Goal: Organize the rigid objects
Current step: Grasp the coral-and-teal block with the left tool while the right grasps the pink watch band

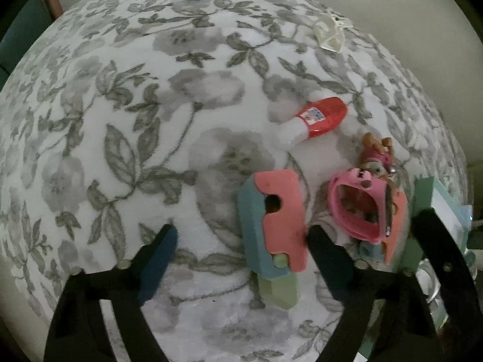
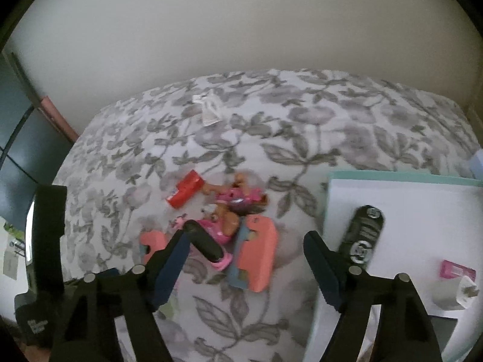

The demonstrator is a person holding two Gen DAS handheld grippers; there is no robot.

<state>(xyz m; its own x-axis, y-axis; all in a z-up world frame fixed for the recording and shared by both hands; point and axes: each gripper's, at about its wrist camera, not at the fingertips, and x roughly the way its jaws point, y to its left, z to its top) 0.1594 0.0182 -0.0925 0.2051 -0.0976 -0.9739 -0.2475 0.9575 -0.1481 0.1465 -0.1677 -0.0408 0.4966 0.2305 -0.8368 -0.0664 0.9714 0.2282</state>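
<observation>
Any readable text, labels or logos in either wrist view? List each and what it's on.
None can be read.
Red bottle: white label with blue and red print, blurred.
Black tube in the white tray: white lettering and round emblems, blurred.
Pink packet: print too small.
White tag on the floral blanket: illegible.

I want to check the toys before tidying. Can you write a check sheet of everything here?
Surface: flowery blanket on a bed.
Job's things: red tube, toy dog, pink ring, two foam blocks on the blanket; tray holds a black bottle, a pink box and a white plug.
Clutter: white tag far back.
Claws: left claw open, empty; right claw open, empty.
Cables: nothing seen.
Surroundings: plain wall behind the bed.
</observation>
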